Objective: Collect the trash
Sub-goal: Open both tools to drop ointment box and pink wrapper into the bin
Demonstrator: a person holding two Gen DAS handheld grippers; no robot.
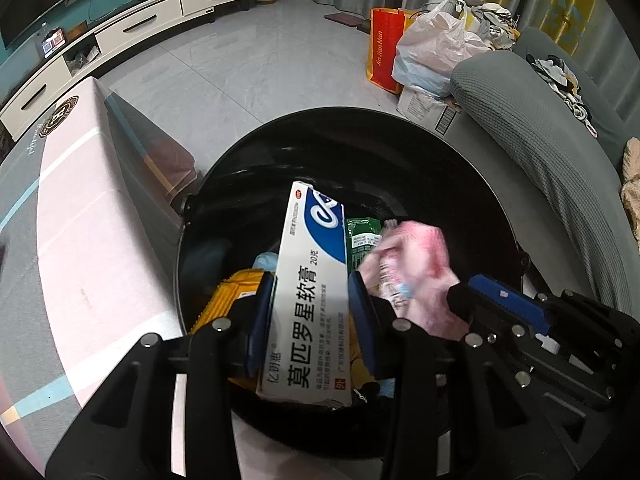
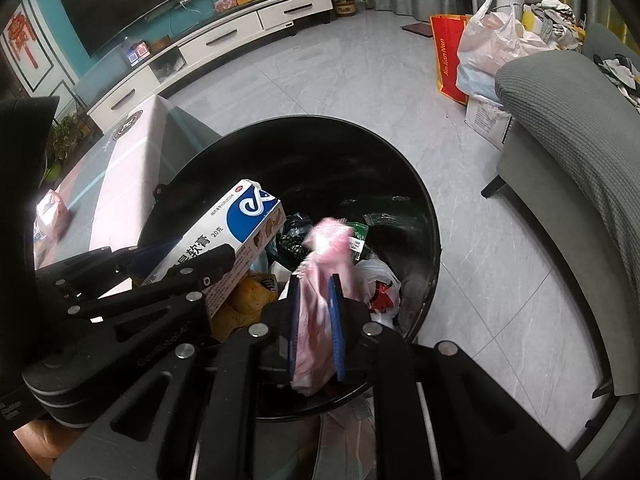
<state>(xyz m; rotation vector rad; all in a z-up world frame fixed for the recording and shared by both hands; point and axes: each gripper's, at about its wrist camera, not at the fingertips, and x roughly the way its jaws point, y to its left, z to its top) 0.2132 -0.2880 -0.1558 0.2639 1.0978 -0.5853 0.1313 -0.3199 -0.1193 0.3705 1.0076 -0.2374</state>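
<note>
Left wrist view: the left tongs [image 1: 311,300] grip a white-and-blue ointment box [image 1: 310,292] by its long sides, blue pads pressed against it, and hold it above the open mouth of a round black trash bin [image 1: 460,168]. Down in the bin lie a yellow item [image 1: 224,300] and a green packet [image 1: 362,236]. To the right, the right tongs [image 1: 456,304] carry a crumpled pink wrapper [image 1: 412,264], blurred, also over the bin. A pale pink counter [image 1: 80,216] stands on the left just beside the bin, and a grey sofa [image 1: 540,132] on the right. Far across the tiled floor are a red bag [image 1: 384,48] and a white TV cabinet [image 1: 160,24].

Right wrist view: the right tongs [image 2: 316,312] sit nearly closed around the pink wrapper [image 2: 316,304], which hangs between the blue pads over the near part of the bin [image 2: 400,168]; whether the pads press it firmly I cannot tell. The left tongs [image 2: 192,268] on the left clamp the ointment box [image 2: 236,232], tilted up over the bin's left rim. A white plastic bag [image 2: 380,280] lies inside the bin.
</note>
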